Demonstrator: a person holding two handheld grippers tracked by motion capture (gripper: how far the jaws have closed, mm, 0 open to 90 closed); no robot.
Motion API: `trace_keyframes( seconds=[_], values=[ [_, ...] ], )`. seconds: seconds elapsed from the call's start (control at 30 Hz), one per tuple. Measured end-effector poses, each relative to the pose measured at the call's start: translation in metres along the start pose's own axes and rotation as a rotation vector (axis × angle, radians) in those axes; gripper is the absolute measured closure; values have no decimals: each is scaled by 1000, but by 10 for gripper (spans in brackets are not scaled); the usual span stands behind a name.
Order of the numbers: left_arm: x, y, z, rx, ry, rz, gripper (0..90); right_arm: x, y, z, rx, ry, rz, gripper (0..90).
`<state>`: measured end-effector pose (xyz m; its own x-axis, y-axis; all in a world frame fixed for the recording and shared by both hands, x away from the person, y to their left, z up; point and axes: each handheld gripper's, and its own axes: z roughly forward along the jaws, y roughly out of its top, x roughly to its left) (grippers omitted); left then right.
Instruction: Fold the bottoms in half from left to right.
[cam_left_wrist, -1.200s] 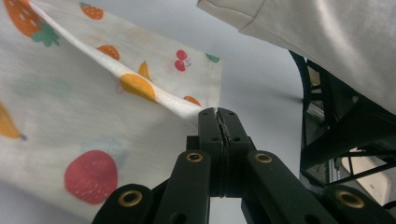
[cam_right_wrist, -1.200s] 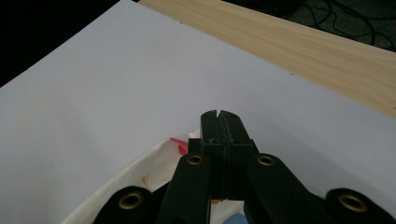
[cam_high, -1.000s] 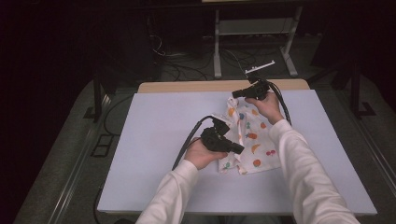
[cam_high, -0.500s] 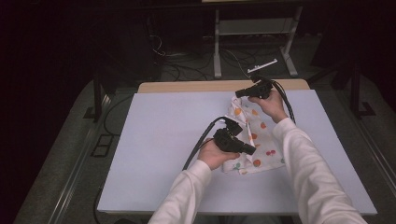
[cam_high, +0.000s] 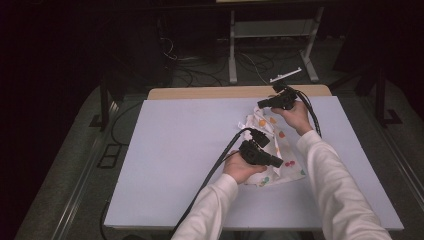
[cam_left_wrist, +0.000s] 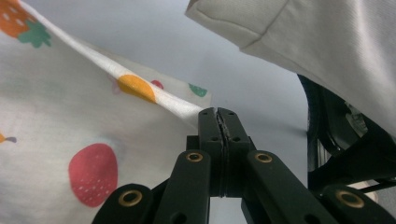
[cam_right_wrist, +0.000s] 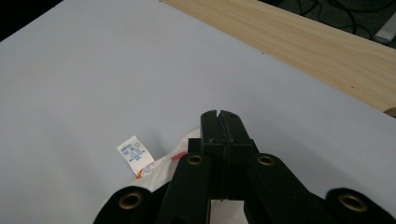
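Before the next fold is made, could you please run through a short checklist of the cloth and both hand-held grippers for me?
1. Left hand-held gripper shut on the cloth edge: ok, jaws closed with fabric pinched.
2. Right hand-held gripper shut: ok. Whether it pinches the cloth: cannot tell.
3. Cloth lying flat: not ok, bunched near the right gripper.
4. Label free of the jaws: ok, it lies beside them.
5. Bare table to the left for spreading: ok.
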<state>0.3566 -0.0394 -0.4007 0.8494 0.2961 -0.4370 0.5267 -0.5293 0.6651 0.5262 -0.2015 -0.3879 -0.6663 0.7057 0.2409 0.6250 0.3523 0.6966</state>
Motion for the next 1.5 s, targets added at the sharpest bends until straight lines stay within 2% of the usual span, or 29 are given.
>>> trace_keyframes(
  seconds=[0.13, 0.3, 0.47, 0.7, 0.87, 1.27, 1.3, 1.37, 1.4, 1.5],
  values=[
    [-1, 3, 11, 5, -1, -13, 887, -4, -5, 1, 3, -2, 3, 884],
    [-1, 5, 23, 19, 7, -6, 887, -11, -9, 1, 4, 7, 3, 884],
    [-1, 6, 33, 19, 0, -15, 887, -18, -13, -1, -26, 30, -1, 883],
    [1, 8, 41, 5, -8, -36, 887, -25, -17, 0, -20, 16, 12, 883],
    [3, 9, 46, -6, -11, -64, 887, -30, -20, -2, -11, 6, 60, 882],
    [4, 12, 58, 0, -7, -78, 887, -35, -23, 0, -5, 6, 57, 878],
    [4, 12, 60, -2, -8, -81, 887, -35, -24, 0, -3, 7, 61, 871],
    [4, 13, 63, 2, 2, -84, 887, -37, -25, -1, -5, 41, 100, 830],
    [4, 14, 64, 2, 1, -85, 886, -37, -25, -2, -7, 52, 112, 775],
    [6, 14, 71, -2, 6, -117, 886, -34, -27, -6, 7, 45, 117, 619]
  ],
)
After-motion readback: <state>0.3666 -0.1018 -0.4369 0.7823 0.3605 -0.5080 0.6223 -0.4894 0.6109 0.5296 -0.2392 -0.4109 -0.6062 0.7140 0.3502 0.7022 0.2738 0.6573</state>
